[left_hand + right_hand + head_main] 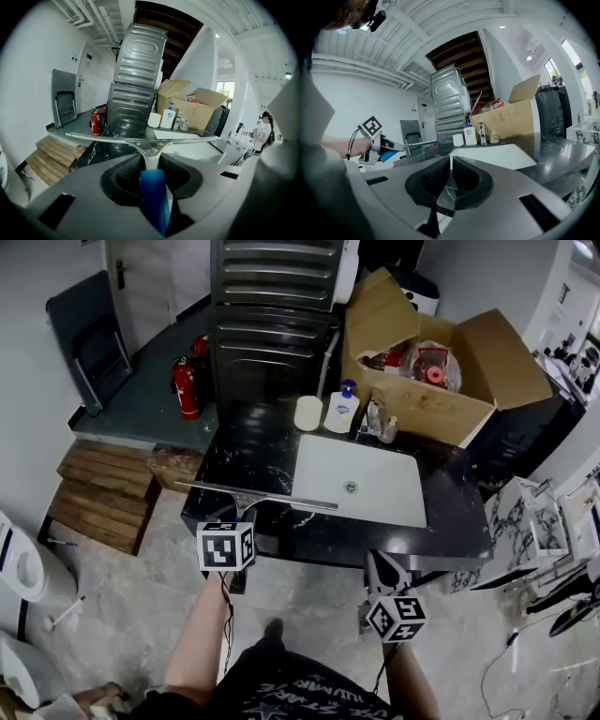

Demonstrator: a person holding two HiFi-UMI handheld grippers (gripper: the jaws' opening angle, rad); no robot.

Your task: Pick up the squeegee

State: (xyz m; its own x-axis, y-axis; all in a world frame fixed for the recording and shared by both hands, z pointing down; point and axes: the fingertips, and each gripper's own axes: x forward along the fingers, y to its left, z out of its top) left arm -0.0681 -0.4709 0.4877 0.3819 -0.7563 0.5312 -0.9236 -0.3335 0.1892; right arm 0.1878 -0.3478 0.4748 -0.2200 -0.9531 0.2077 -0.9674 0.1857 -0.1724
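The squeegee (258,495) is a long metal blade with a blue handle (153,193). It hangs level over the front left edge of the black counter (246,451). My left gripper (240,521) is shut on the blue handle, and the blade (140,139) stretches crosswise just past the jaws. My right gripper (378,568) is lower right, in front of the counter edge, with its pads together and nothing between them. In the right gripper view the left gripper (377,146) and the squeegee (419,142) show at the left, in front of the right gripper (451,165).
A white sink basin (361,486) is set in the counter. Behind it stand a white cup (307,413), a soap bottle (342,409) and a tap (378,418). An open cardboard box (441,381) is at back right. Fire extinguisher (186,388) and wooden pallet (103,495) lie left.
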